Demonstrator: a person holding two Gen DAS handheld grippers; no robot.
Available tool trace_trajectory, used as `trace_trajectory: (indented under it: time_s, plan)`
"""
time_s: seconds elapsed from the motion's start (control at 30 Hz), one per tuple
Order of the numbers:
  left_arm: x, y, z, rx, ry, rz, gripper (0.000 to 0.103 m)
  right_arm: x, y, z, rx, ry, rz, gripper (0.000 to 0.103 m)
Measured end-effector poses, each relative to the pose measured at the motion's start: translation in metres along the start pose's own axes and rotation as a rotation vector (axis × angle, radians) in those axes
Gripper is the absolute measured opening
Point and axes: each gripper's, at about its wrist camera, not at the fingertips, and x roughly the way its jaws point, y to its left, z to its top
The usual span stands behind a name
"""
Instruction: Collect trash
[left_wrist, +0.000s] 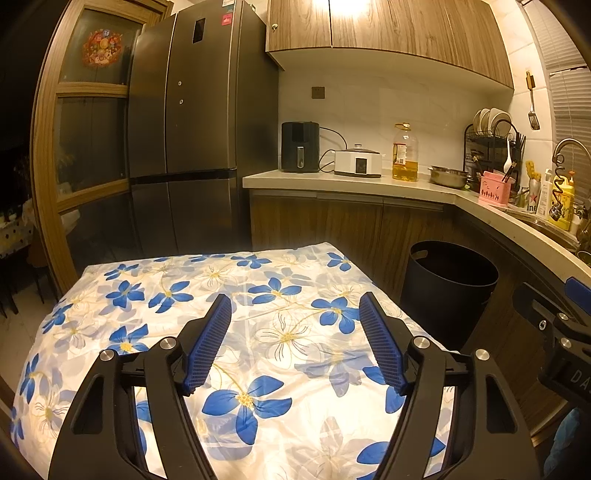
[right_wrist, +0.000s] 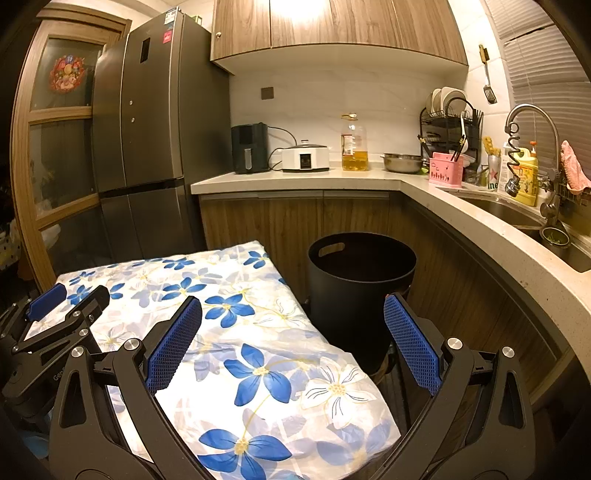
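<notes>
Both grippers hang over a tabletop (left_wrist: 110, 273) draped in a white cloth printed with blue flowers (right_wrist: 255, 373). The left gripper (left_wrist: 295, 306) has its blue ribbed pads spread wide with nothing between them, poised above the middle of the cloth. The right gripper (right_wrist: 293, 310) is likewise spread apart and empty, held over the cloth's right-hand corner, its right finger reaching out past the edge. From the right wrist view the left gripper also shows at the far left, over the cloth. On the floor just beside the tabletop's right side stands a black round trash bin (right_wrist: 360, 280) with a cut-out handle in its rim, tucked against the wooden lower cabinets (right_wrist: 295, 218); its inside is too dark to read. Behind, a pale kitchen counter (left_wrist: 332, 181) carries a black air fryer (left_wrist: 300, 147), a white cooker (left_wrist: 357, 162), a bottle of cooking oil (left_wrist: 405, 155), a steel bowl (left_wrist: 447, 176) and a dish rack (left_wrist: 487, 136). A dark refrigerator (left_wrist: 199, 110) stands at the left.
</notes>
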Motion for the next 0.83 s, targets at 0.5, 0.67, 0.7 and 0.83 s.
trace_trajectory:
  time_s: [0.5,0.67,0.7,0.83]
  plan:
    - [0.0014,-0.0004,-0.0013,0.009,0.007,0.025,0.073,0.001,0.0003,0.0013,0.007,-0.002,0.001,0.098]
    - [0.0006,0.0,-0.0011,0.01,0.001,0.037,0.088,0.0006,-0.0003,0.0008,0.007,-0.002,0.003,0.098]
    - [0.0002,0.0,-0.0009,0.009,-0.003,0.046,0.089,0.0008,0.0,0.0009,0.007,-0.002,0.002,0.098]
    - [-0.0013,0.004,-0.0004,-0.018,-0.008,0.05,0.097,0.001,-0.0014,-0.0008,0.013,0.0,0.002,0.098]
